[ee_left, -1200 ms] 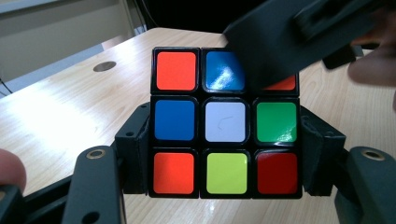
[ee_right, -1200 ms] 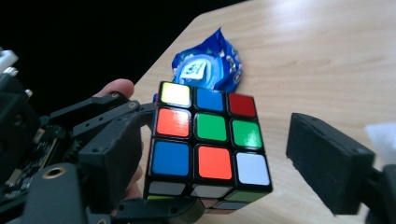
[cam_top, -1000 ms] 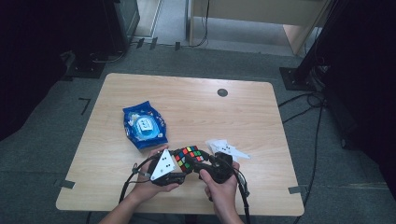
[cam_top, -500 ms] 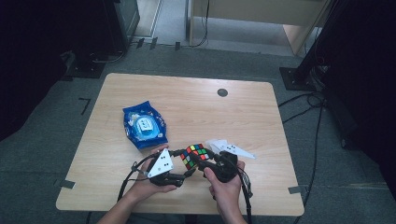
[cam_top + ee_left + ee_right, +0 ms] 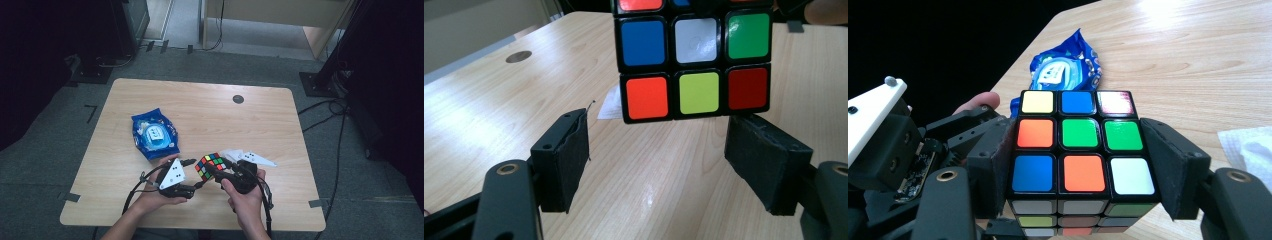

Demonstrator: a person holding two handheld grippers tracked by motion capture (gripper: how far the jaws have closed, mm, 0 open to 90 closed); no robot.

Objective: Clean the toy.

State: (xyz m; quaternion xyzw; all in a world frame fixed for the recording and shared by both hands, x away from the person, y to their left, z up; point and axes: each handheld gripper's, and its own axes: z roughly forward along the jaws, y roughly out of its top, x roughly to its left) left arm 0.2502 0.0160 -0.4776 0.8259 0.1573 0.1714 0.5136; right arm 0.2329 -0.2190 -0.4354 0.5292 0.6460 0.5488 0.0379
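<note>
Currently: scrambled multicoloured plastic puzzle cube (image 5: 210, 165) off the pale wooden bench (image 5: 210, 120), near the front edge, between both hands. Right tool (image 5: 1080, 167) pinching cube: black padded jaws pressed on its left and right sides in right gripper view, top face showing yellow, blue, white row, then orange, green, green, then blue, orange, white. Seen from above, right tool (image 5: 220, 172) reaching leftward from right hand (image 5: 242, 192) into the cube.

Left tool (image 5: 656, 160) spread, jaws just been opening; pads apart with bare bench grain between them, cube (image 5: 696, 60) hanging just above and beyond the pads, not clamped. One lower corner of the cube close to the right-hand pad (image 5: 764, 160); contact there not clear. Cube face in left gripper view: blue, white, green row over orange, yellow, red row. From above, left tool (image 5: 192, 175) with grey three-cornered plate on top, in left hand (image 5: 160, 192), just left of the cube.

Crinkled blue plastic snack bag (image 5: 154, 134) with white label flat on bench, behind the left hand, apart from the cube. White crumpled paper piece (image 5: 248, 157) on bench just behind right hand. Small dark round grommet (image 5: 238, 99) near far edge of bench. Black cables trailing from both tools toward front edge.
</note>
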